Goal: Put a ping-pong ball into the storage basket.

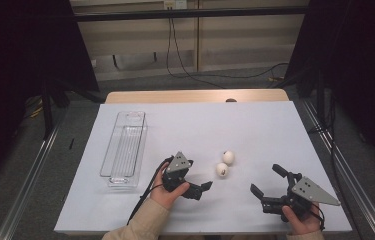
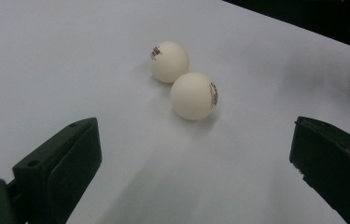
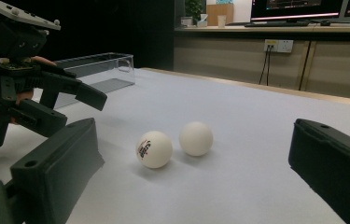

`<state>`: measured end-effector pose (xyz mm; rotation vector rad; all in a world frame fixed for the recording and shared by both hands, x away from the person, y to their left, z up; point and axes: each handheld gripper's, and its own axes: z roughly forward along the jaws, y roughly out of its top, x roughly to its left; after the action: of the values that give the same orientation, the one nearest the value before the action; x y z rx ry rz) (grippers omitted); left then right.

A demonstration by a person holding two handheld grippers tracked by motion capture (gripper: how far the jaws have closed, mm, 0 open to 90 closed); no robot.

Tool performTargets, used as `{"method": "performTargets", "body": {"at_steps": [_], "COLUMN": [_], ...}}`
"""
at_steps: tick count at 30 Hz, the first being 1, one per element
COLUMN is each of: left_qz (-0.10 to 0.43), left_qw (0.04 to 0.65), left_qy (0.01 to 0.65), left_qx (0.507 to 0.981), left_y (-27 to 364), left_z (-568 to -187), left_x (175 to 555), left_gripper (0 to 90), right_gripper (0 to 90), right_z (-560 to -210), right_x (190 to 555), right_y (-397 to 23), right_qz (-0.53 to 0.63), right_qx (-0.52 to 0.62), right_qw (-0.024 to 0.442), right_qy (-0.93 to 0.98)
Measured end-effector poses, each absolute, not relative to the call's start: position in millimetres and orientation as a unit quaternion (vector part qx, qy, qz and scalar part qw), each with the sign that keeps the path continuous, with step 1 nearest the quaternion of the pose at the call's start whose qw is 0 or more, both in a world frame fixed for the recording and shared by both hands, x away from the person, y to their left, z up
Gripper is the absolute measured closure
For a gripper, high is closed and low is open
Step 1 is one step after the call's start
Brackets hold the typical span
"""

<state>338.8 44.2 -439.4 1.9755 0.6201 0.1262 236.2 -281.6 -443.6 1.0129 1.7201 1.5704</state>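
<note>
Two white balls sit close together near the middle of the desk (image 1: 275,125), and both grippers are parked on the person's side of them with nothing held. From the high view, the near ball (image 1: 222,170) and the far ball (image 1: 228,157) are just beside each other, maybe touching, can't quite tell from up there. The left gripper (image 1: 199,189) is down and to the left of them, jaws spread and pointing roughly right toward the pair; the right gripper (image 1: 264,181) is further off on the other side, jaws also spread wide, aimed up and left. A clear plastic tray (image 1: 125,145) lies well apart at the left, long axis running away from the person. In the left gripper view the near ball (image 2: 193,95) is straight ahead between the two open jaws, a bit past their tips, with the far ball (image 2: 169,61) right behind it and slightly left. In the right gripper view the printed ball (image 3: 153,149) and the plain one (image 3: 196,138) are side by side ahead of the open jaws, with the left gripper (image 3: 81,108) hovering off to the left and the tray (image 3: 93,70) behind it. My guess: the left one is nearer and better lined up, so it just needs to go forward and pinch the near ball.
</note>
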Motion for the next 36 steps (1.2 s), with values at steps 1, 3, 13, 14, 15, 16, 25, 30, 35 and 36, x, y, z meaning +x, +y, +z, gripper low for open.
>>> {"method": "performTargets", "body": {"at_steps": [1,3,13,14,15,16,25,30,35,36], "left_qz": [0.052,0.053,0.051,0.051,0.051,0.050,0.041,0.041,0.037,0.038], "left_qw": [0.508,0.507,0.502,0.500,0.501,0.501,0.499,0.494,0.492,0.491], "left_qy": [0.257,0.257,0.259,0.255,0.253,0.252,0.248,0.244,0.247,0.248], "left_qx": [0.820,0.821,0.824,0.826,0.826,0.827,0.829,0.833,0.834,0.834], "left_y": [44,45,43,42,42,41,36,33,31,30], "left_z": [-439,-439,-441,-441,-441,-440,-439,-440,-440,-441], "left_x": [339,340,340,340,340,340,340,341,342,342], "left_gripper": [2.2,2.2,2.3,2.3,2.3,2.2,2.0,2.5,2.3,2.3], "right_gripper": [1.2,1.2,1.2,1.2,1.2,1.2,1.2,1.2,1.2,1.2], "right_z": [-443,-443,-443,-443,-443,-443,-443,-444,-443,-443], "right_x": [237,237,237,237,237,237,236,236,235,235], "right_y": [-282,-281,-282,-282,-282,-282,-282,-283,-284,-284], "right_qz": [0.591,0.592,0.591,0.591,0.591,0.592,0.591,0.589,0.590,0.591], "right_qx": [0.381,0.380,0.381,0.381,0.381,0.381,0.382,0.381,0.383,0.384], "right_qw": [0.296,0.297,0.297,0.298,0.299,0.299,0.301,0.300,0.302,0.302], "right_qy": [0.646,0.646,0.646,0.645,0.645,0.644,0.644,0.646,0.643,0.643]}}
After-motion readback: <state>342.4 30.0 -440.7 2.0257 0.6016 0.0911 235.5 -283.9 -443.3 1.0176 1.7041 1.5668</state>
